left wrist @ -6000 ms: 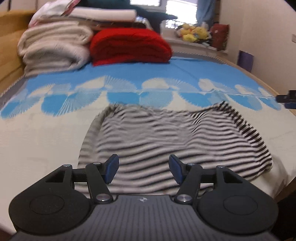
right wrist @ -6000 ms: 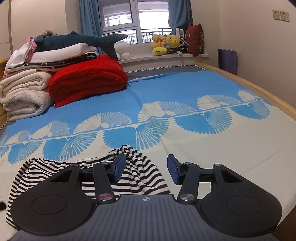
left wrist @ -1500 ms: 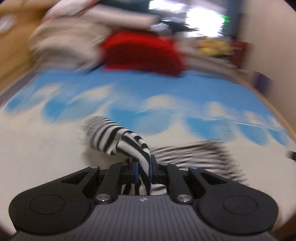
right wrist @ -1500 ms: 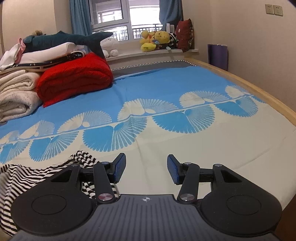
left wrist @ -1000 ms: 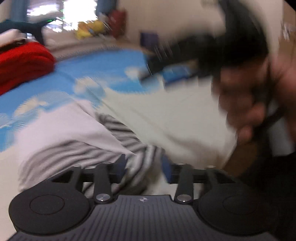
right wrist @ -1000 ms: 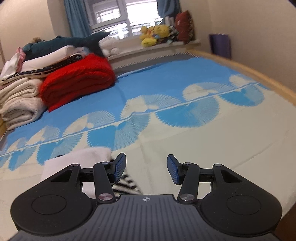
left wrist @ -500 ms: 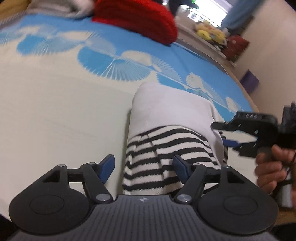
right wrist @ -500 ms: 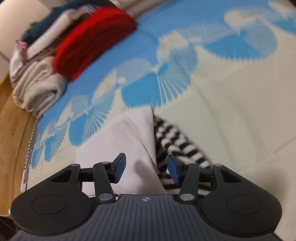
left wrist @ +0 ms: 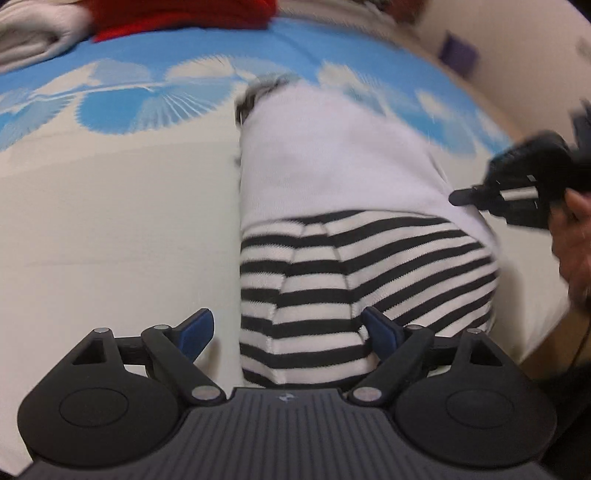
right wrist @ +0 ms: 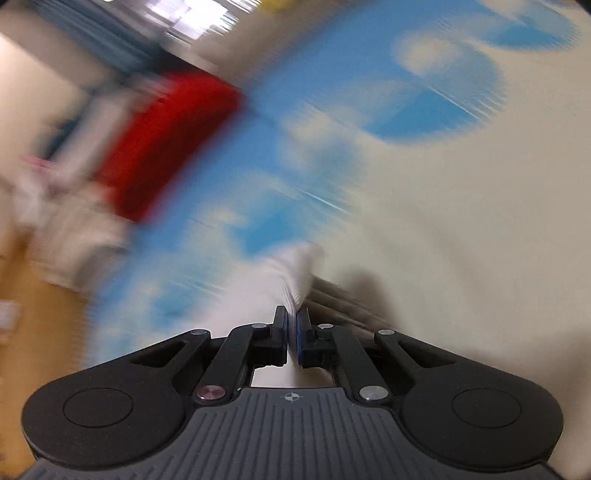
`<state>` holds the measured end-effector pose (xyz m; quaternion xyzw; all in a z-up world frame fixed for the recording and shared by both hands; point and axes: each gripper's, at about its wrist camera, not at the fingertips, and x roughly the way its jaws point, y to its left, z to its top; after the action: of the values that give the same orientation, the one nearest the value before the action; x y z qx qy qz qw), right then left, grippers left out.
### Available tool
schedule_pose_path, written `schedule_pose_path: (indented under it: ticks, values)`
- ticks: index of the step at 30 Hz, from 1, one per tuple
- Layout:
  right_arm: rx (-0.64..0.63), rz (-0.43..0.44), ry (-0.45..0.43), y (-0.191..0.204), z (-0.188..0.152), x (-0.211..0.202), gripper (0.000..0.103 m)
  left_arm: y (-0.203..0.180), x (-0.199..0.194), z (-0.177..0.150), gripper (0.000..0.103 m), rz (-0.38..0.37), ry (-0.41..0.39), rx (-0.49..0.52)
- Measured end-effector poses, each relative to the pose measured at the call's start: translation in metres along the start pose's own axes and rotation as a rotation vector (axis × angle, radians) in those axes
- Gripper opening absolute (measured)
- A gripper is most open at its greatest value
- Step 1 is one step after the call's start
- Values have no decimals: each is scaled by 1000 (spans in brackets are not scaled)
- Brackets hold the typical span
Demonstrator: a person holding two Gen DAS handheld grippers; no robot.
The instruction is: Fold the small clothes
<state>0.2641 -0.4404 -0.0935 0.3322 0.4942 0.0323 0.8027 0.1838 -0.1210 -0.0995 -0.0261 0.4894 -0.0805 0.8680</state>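
Observation:
A small garment (left wrist: 351, 266), black-and-white striped with a plain white part, lies folded in half on the bed. My left gripper (left wrist: 286, 328) is open and empty, its near edge between the fingers. My right gripper (right wrist: 292, 325) is shut on the garment's white edge (right wrist: 299, 273); that view is blurred by motion. The right gripper also shows in the left wrist view (left wrist: 517, 192), at the garment's right side, held by a hand.
The bed cover (left wrist: 110, 206) is cream near me and blue-patterned further off. A red folded blanket (left wrist: 177, 14) and pale blankets (left wrist: 33, 40) are stacked at the bed's far side. The bed's wooden edge (left wrist: 535, 354) is at right.
My right gripper has shut on the garment's white edge and is moving fast. My left gripper has stayed open and drawn closer over the striped part.

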Motion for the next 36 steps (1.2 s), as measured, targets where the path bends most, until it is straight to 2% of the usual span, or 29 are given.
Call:
schedule_pose_path:
  ticks: [1,2,5,7,9,12,15,17,18,19,21,24,26,27,28,29,31,33,36]
  values:
    - [-12,-44,38,-4,0,11,2,2,1,-1,93,-2,-1,8]
    - [-30,-51,54,-2,-1,17,2,4,1,-1,93,-4,1,6]
    - [-125,-56,42,12,-7,20,2,10,-7,7,93,-22,21,-34]
    - [-132,-30,14,18,-9,14,2,13,-15,12,93,-32,7,-60]
    - [-120,-13,1,14,-7,8,2,20,-19,13,92,-74,-16,-117]
    - [-102,5,-4,6,-9,0,2,24,-2,4,90,-77,37,-122]
    - [-94,74,-3,2,-5,-5,5,36,0,3,89,-117,35,-198]
    - [-117,125,-15,-1,-8,-18,7,37,-6,8,86,-122,17,-197]
    - [-135,143,-12,-3,-8,-21,11,37,-10,11,86,-121,0,-198]
    - [-157,156,0,-6,-10,-24,29,38,-14,13,86,-117,-18,-206]
    - [-198,160,25,-10,-14,-25,54,36,-20,20,86,-100,-55,-229]
    - [-271,185,74,-12,-21,-24,54,35,-26,34,86,-90,-111,-260]
    - [-319,197,99,-11,-27,-23,52,34,-26,46,86,-84,-131,-276]
    - [-348,199,111,-9,-31,-21,46,35,-25,52,86,-82,-136,-284]
    - [-379,196,123,-7,-35,-19,21,36,-23,60,86,-80,-140,-295]
    - [-403,182,137,-6,-38,-17,5,39,-20,66,86,-80,-144,-308]
    - [-418,130,146,-7,-42,-13,2,48,-12,80,86,-75,-153,-344]
    - [-368,86,166,-14,-40,-10,1,61,1,93,86,-78,-157,-390]
    - [-335,41,188,-20,-39,-5,0,79,27,111,86,-160,-109,-471]
